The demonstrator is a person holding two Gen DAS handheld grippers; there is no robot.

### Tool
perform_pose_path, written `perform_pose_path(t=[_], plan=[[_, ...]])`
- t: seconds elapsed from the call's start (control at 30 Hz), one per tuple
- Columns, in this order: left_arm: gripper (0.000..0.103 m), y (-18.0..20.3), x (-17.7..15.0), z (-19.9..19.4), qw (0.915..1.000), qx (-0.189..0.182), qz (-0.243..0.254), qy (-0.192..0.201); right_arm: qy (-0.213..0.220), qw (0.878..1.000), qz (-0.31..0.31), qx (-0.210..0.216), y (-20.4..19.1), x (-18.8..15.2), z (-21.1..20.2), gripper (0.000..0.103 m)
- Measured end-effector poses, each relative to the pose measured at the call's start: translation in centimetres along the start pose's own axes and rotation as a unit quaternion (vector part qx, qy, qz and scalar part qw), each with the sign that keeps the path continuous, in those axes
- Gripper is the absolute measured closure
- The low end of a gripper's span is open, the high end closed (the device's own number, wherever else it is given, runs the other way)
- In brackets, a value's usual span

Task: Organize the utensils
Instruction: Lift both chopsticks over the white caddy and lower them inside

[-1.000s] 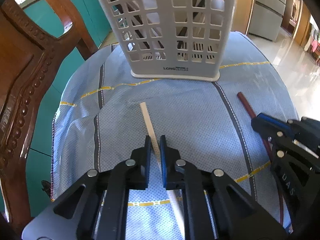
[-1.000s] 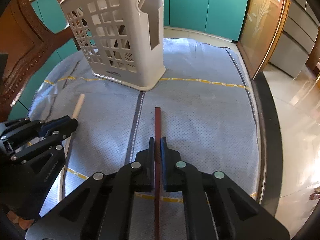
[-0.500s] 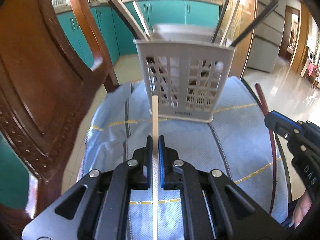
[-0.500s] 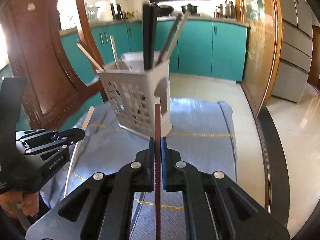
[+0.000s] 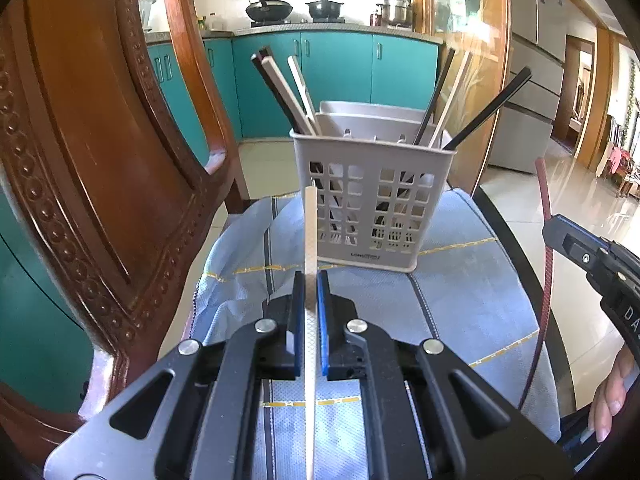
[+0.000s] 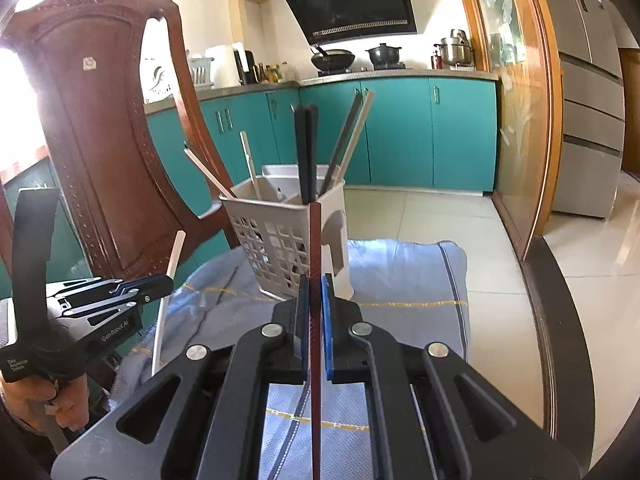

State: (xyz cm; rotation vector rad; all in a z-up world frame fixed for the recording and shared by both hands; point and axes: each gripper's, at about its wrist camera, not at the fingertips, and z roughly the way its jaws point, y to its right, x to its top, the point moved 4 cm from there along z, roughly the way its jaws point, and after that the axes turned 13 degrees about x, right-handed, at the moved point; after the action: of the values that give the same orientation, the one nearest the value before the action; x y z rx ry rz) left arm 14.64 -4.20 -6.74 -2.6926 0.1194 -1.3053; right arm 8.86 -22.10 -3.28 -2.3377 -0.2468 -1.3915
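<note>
My left gripper (image 5: 310, 280) is shut on a cream chopstick (image 5: 311, 232) that sticks out forward, its tip in front of the grey perforated utensil basket (image 5: 372, 208). My right gripper (image 6: 316, 280) is shut on a dark red chopstick (image 6: 315, 240), also lifted off the cloth and pointing at the basket (image 6: 280, 240). Several chopsticks, black and cream, stand in the basket. In the right wrist view the left gripper (image 6: 164, 282) shows at the left with the cream chopstick (image 6: 170, 276). The left wrist view catches the right gripper (image 5: 554, 230) with the red chopstick (image 5: 546, 240) at the right.
The basket stands on a light blue cloth (image 5: 460, 292) over a round table. A carved wooden chair back (image 5: 100, 160) rises close on the left. Teal kitchen cabinets (image 6: 400, 136) and a stove with pots lie beyond. A hand (image 5: 608, 400) holds the right gripper's handle.
Both grippers have risen off the cloth with their chopsticks and tipped up toward level, so the basket's top and the kitchen behind came into view.
</note>
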Motion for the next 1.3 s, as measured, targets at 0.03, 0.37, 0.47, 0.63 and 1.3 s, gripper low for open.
perform_pose_path(t=[0.03, 0.37, 0.47, 0.63, 1.3], plan=[[0.096, -0.1, 0.2, -0.3, 1.0000, -0.003, -0.002, 0.001, 0.003, 1.000, 0.001, 0.003, -0.1, 0.2, -0.3, 0.096], [0.096, -2.0, 5.3, -5.7, 0.9970, -0.034, -0.031, 0.062, 0.060, 0.997, 0.011, 0.042, -1.9, 6.6, -3.1, 0.096], [0.096, -3.0, 8.0, -6.7, 0.9945, -0.044, -0.050, 0.081, 0.083, 0.994, 0.023, 0.063, -2.2, 10.2, -3.2, 0.096], [0.096, -4.7, 13.7, -7.7, 0.9875, -0.045, -0.084, 0.126, 0.137, 0.989, 0.020, 0.060, -2.7, 15.8, -3.1, 0.096], [0.097, -5.6, 20.5, -4.2, 0.9606, -0.068, -0.208, 0.172, 0.102, 0.994, 0.016, -0.034, 2.5, 15.2, 5.6, 0.096]])
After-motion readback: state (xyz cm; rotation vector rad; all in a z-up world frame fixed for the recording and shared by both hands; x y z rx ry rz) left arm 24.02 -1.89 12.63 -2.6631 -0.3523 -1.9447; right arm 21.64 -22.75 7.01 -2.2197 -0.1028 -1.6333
